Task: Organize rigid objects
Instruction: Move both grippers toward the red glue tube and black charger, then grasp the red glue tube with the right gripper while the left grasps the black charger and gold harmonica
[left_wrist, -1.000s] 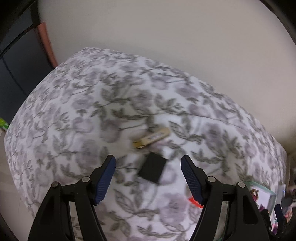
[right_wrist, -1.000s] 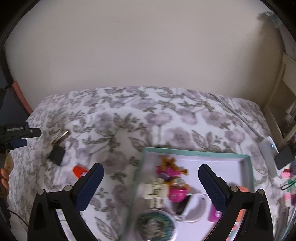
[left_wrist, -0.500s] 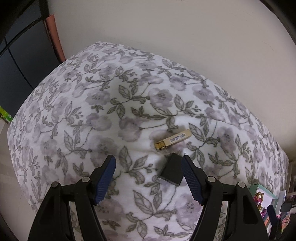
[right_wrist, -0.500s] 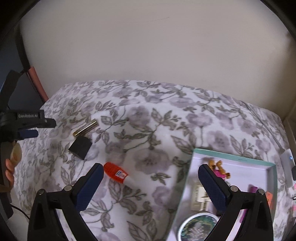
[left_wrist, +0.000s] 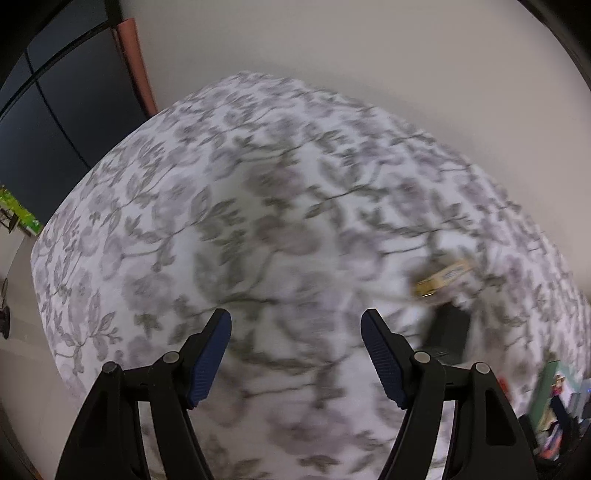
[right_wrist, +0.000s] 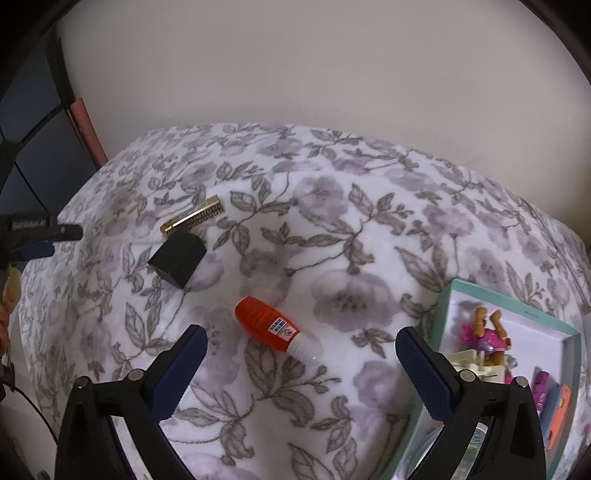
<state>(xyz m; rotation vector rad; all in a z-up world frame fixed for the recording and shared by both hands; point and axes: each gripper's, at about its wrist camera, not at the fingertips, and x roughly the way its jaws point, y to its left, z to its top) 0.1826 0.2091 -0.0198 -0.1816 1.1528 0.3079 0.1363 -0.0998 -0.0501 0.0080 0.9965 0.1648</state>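
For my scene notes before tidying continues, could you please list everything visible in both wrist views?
Floral fleece blanket: one, white and grey-purple, covering the surface.
Gold rectangular harmonica: one, far left, beside the cube.
Black cube-shaped block: one, just in front of the harmonica.
Orange glue bottle with white tip: one, lying centre, between the right gripper's fingers in view.
Teal-rimmed shallow tray: one, right edge, holding small toys and trinkets.
Pink toy figure: one, inside the tray.
Left gripper: black with blue pads, open, empty.
Right gripper: same, open, empty.
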